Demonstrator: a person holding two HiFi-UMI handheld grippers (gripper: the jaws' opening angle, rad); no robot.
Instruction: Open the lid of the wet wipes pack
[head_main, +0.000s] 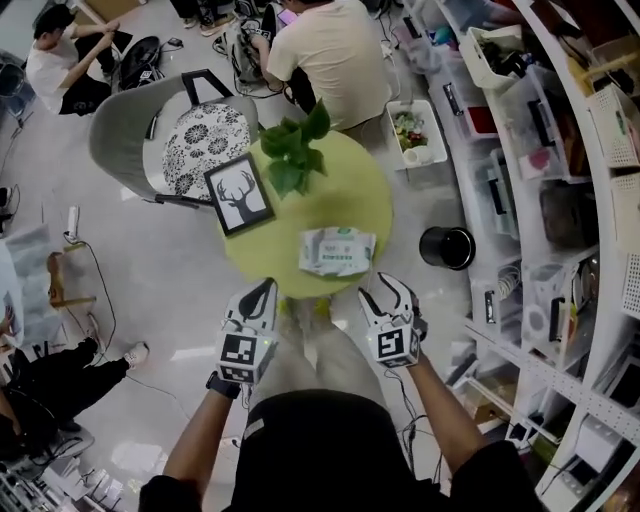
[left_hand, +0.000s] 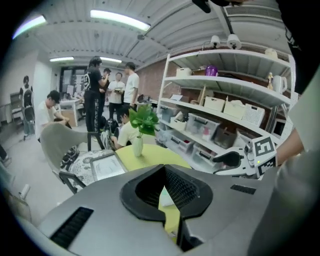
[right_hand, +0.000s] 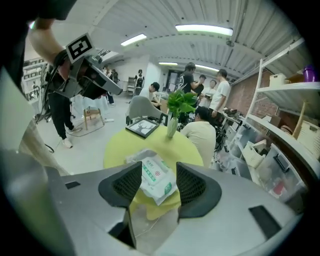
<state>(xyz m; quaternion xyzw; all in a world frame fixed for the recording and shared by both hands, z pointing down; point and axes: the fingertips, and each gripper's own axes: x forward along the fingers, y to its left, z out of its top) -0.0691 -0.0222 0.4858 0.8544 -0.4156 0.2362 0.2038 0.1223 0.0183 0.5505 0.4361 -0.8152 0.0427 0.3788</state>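
Right gripper (head_main: 385, 291), jaws wide, empty, is hovering nearer the wet wipes pack (head_main: 338, 250) lying crosswise at the table (head_main: 372, 195) near edge; left gripper (head_main: 261, 292) is hanging closed.

The near part of the desk (head_main: 350, 195) is open. Bare top lies on both sides of the wipes pack (head_main: 338, 250), and nothing stands between the pack and the near rim. A picture frame (head_main: 238, 194) takes up the left side and a plant in a vase (head_main: 295, 150) the far edge. Beyond the desk, a chair (head_main: 130, 130) and a seated person (head_main: 325, 60) crowd the far side. Shelves (head_main: 560, 200) and a black bin (head_main: 447, 247) hem in the right.
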